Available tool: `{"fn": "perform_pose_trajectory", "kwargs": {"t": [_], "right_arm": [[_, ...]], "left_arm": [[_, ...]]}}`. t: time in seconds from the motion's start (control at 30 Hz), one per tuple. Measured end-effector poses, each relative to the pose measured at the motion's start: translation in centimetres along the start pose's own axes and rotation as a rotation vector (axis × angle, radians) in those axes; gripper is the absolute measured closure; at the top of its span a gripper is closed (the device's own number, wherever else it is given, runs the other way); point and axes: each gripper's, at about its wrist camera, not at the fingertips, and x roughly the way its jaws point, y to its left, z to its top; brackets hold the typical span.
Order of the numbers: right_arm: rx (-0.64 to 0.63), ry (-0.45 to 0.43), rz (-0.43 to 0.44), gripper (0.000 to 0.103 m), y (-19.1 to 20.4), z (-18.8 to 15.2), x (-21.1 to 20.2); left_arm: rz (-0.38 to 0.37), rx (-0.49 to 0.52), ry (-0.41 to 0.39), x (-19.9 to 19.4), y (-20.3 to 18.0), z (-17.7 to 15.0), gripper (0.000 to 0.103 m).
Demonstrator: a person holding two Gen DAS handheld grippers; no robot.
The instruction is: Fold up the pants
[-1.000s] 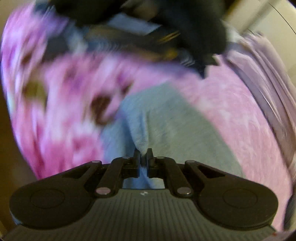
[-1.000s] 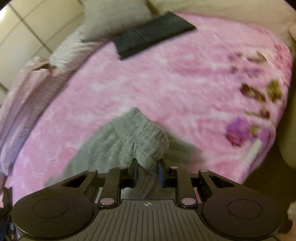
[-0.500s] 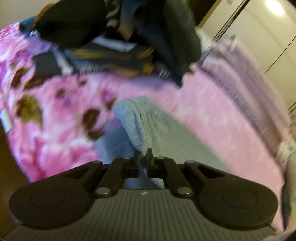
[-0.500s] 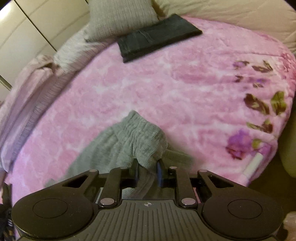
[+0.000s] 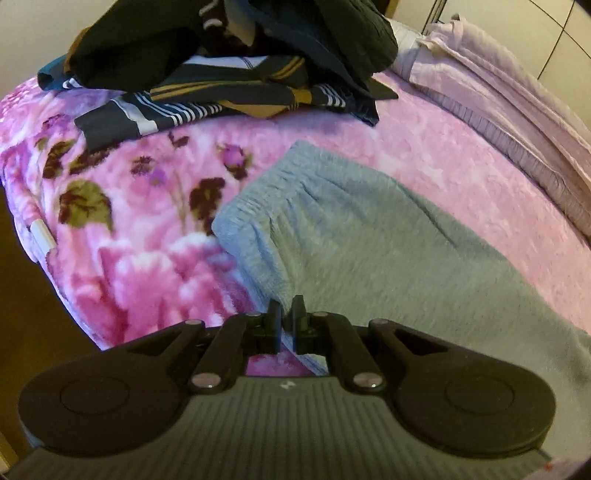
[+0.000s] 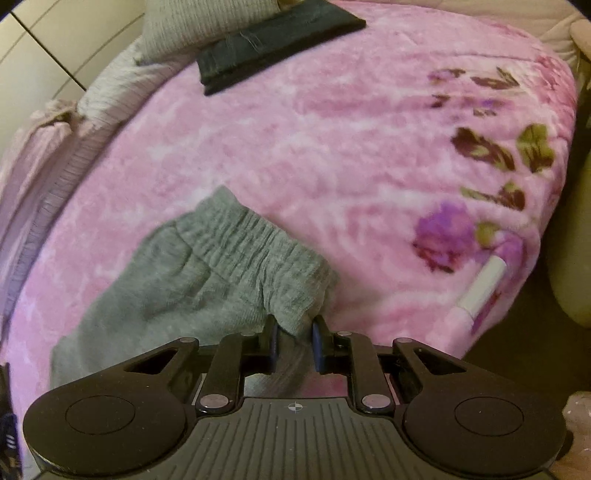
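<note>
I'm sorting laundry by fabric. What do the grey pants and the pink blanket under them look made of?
Grey pants: soft matte knit, probably fleece or cotton jersey, going by the fuzzy nap and gathered waistband. Pink blanket: plush, likely synthetic, going by its mottled pile and faint sheen.

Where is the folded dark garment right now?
In the right wrist view, the folded dark garment lies top centre on the pink blanket, beside a grey pillow.

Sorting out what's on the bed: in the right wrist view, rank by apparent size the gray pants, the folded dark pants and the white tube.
1. gray pants, nearest the camera
2. folded dark pants, far off, so unsure
3. white tube
</note>
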Motion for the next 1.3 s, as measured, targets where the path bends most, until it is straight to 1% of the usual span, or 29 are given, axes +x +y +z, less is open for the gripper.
{"fn": "perform_pose_trajectory", "kwargs": {"t": [0.03, 0.07, 0.1, 0.17, 0.23, 0.27, 0.33, 0.37, 0.4, 0.43, 0.5, 0.53, 0.6, 0.63, 0.73, 0.77, 0.83, 0.87, 0.9, 0.97, 1.0, 1.07, 1.17, 1.3], "right_arm": [[0.000, -0.002, 0.001, 0.089, 0.0, 0.0, 0.0], [0.005, 0.000, 0.006, 0.089, 0.0, 0.2, -0.1], [0.007, -0.001, 0.013, 0.089, -0.1, 0.3, -0.2], [-0.014, 0.001, 0.013, 0.089, -0.3, 0.1, 0.0], [-0.017, -0.006, -0.002, 0.088, -0.2, -0.5, 0.3], [-0.019, -0.008, -0.013, 0.085, 0.0, -0.8, 0.4], [-0.086, 0.006, -0.048, 0.071, 1.2, -1.1, 0.4], [-0.116, 0.043, -0.065, 0.057, 1.8, -1.2, 0.5], [-0.139, 0.071, -0.084, 0.054, 2.1, -1.3, 0.4], [-0.157, 0.076, -0.099, 0.054, 2.3, -1.4, -0.1], [-0.172, 0.042, -0.088, 0.054, 2.3, -1.1, -1.6], [-0.179, 0.006, -0.099, 0.054, 2.4, -0.7, -2.5], [-0.192, -0.054, -0.101, 0.054, 2.6, 0.3, -3.7], [-0.196, -0.079, -0.084, 0.053, 2.6, 1.0, -4.0], [-0.219, -0.097, -0.021, 0.052, 2.9, 3.1, -3.4], [-0.238, -0.098, 0.005, 0.052, 3.2, 3.5, -2.8], [-0.285, -0.085, 0.037, 0.052, 4.0, 4.4, -1.4], [-0.301, -0.083, 0.036, 0.052, 4.4, 4.7, -0.6], [-0.316, -0.081, 0.041, 0.051, 4.7, 4.9, 0.1], [-0.334, -0.044, 0.045, 0.051, 5.0, 5.3, 1.9], [-0.333, -0.031, 0.037, 0.050, 4.9, 5.5, 2.6], [-0.309, -0.032, 0.051, 0.049, 4.5, 5.5, 2.8], [-0.283, -0.038, 0.069, 0.046, 3.5, 5.1, 2.7], [-0.288, -0.037, 0.071, 0.045, 2.9, 4.6, 2.6]], "left_arm": [[-0.013, -0.015, -0.017, -0.5, 0.1, 0.2, 0.100], [-0.021, -0.005, -0.032, -0.8, 0.1, 0.3, 0.099], [-0.013, 0.018, -0.030, -0.8, -0.1, 0.3, 0.098], [0.022, 0.072, 0.015, 0.5, -0.2, -0.2, 0.097], [0.054, 0.113, 0.028, 1.5, -0.5, -0.9, 0.095], [0.078, 0.126, 0.022, 1.6, -1.0, -0.9, 0.094], [0.114, 0.168, 0.033, 0.9, -2.2, -0.7, 0.093], [0.131, 0.191, 0.050, 0.3, -2.7, -0.5, 0.090], [0.133, 0.207, 0.066, -0.4, -3.0, -0.4, 0.089], [0.127, 0.219, 0.072, -1.2, -3.2, -0.1, 0.088], [0.116, 0.252, 0.070, -2.9, -4.3, 0.7, 0.088], [0.098, 0.271, 0.064, -3.4, -5.1, 1.1, 0.088], [0.025, 0.318, 0.050, -3.6, -8.0, 2.4, 0.087], [-0.026, 0.347, 0.058, -3.1, -9.9, 3.1, 0.087], [-0.213, 0.431, 0.096, -0.4, -16.7, 4.1, 0.086], [-0.283, 0.471, 0.116, 0.8, -19.7, 4.2, 0.085], [-0.415, 0.538, 0.165, 2.8, -25.4, 3.9, 0.084], [-0.490, 0.563, 0.189, 3.7, -28.3, 3.7, 0.080], [-0.555, 0.586, 0.225, 4.6, -30.8, 3.2, 0.079], [-0.655, 0.638, 0.324, 6.7, -35.9, 2.2, 0.079], [-0.687, 0.657, 0.360, 7.5, -37.6, 1.7, 0.079], [-0.721, 0.699, 0.429, 9.0, -40.8, 0.4, 0.078], [-0.770, 0.757, 0.500, 10.5, -43.9, -1.0, 0.077], [-0.789, 0.821, 0.577, 11.8, -47.1, -3.0, 0.077]]}}
